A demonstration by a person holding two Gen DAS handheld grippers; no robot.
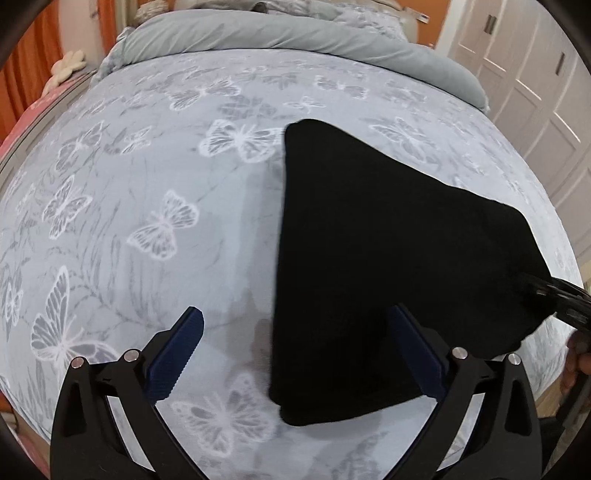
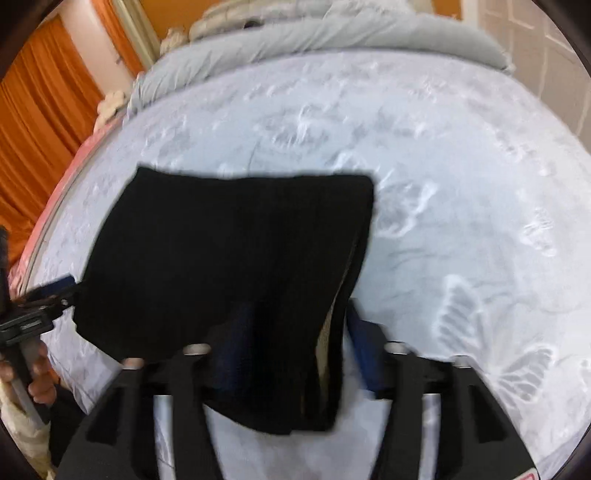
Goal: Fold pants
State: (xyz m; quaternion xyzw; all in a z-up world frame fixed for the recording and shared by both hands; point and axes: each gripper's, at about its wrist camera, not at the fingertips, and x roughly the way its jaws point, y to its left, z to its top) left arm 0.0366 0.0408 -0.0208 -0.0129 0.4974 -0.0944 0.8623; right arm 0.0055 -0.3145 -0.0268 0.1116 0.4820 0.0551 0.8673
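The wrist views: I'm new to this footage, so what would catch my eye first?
The folded black pants stand out, a dark block lying in the middle of the pale butterfly-print bed sheet. The left gripper hangs open over the bundle's near edge, and the right gripper is also open around its near corner. Behind, a rolled grey duvet lies across the head of the bed.

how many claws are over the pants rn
2: the left claw open at the folded black pants' near left edge, the right claw open, straddling their near right corner.
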